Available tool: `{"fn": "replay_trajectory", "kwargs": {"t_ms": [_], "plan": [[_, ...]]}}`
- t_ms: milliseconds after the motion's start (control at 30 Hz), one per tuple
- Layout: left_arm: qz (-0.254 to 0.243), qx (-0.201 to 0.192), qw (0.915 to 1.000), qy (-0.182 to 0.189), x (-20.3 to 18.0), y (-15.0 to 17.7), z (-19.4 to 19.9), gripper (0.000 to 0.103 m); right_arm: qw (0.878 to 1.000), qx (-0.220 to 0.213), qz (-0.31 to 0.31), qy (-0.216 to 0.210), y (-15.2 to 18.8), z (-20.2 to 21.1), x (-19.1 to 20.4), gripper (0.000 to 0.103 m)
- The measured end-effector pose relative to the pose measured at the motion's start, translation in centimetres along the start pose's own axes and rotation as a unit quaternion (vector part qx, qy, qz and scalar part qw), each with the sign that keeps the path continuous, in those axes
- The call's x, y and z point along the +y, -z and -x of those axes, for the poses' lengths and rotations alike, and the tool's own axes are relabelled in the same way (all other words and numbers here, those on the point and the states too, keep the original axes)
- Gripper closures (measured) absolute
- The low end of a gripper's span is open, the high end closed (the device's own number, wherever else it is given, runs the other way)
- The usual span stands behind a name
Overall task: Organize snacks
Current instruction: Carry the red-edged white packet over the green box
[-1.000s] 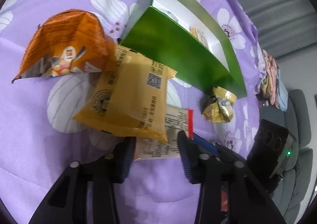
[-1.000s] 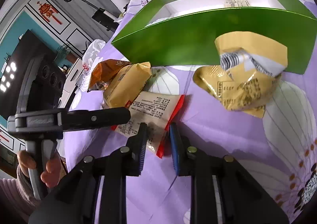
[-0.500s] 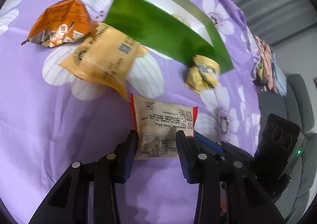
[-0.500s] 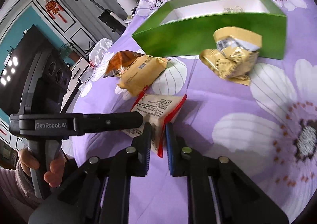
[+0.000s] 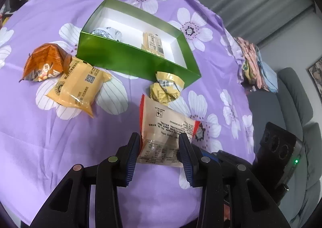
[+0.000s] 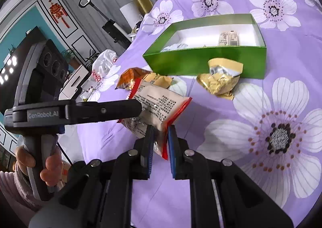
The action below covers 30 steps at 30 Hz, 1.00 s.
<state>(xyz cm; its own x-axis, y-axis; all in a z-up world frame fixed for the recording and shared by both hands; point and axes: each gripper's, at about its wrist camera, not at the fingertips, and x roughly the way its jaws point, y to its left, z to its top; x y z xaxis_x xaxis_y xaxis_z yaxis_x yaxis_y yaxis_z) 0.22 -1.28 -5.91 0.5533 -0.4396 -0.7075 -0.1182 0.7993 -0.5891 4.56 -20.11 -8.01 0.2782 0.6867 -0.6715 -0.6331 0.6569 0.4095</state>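
Observation:
A beige snack packet with red ends (image 5: 165, 127) (image 6: 159, 107) is held in the air above the purple flowered cloth. My left gripper (image 5: 159, 147) is shut on its sides and my right gripper (image 6: 160, 137) is shut on its red end seal. The green box (image 5: 136, 62) (image 6: 205, 62) lies open beyond, with two snacks inside. A crumpled gold packet (image 5: 166, 89) (image 6: 221, 81) rests against the box's front wall. A yellow packet (image 5: 78, 87) and an orange bag (image 5: 44, 62) lie left of the box.
The table's cloth edge (image 5: 241, 79) falls away on the right, with folded clothes (image 5: 255, 64) and a grey sofa (image 5: 293, 99) beyond. In the right wrist view a white plastic bag (image 6: 104, 64) lies at the cloth's far left edge.
Both grippers have lifted the beige packet off the cloth and risen, so the box interior now shows. The other snacks have not moved.

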Motion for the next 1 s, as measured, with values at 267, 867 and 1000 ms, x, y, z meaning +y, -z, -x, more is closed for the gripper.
{"fn": "replay_trajectory", "kwargs": {"t_ms": [267, 867, 1000], "plan": [[0.009, 0.002, 0.9998, 0.019, -0.2, -0.2, 0.3, 0.063, 1.000, -0.018, -0.003, 0.008, 0.1, 0.9, 0.2, 0.089], [-0.017, -0.033, 0.9991, 0.019, -1.9, -4.2, 2.2, 0.063, 0.997, -0.071, 0.029, 0.003, -4.4, 1.8, 1.5, 0.089], [-0.029, -0.037, 0.9988, 0.013, -2.3, -5.8, 2.1, 0.063, 0.996, -0.079, 0.034, 0.004, -6.0, 1.4, 1.2, 0.089]]}}
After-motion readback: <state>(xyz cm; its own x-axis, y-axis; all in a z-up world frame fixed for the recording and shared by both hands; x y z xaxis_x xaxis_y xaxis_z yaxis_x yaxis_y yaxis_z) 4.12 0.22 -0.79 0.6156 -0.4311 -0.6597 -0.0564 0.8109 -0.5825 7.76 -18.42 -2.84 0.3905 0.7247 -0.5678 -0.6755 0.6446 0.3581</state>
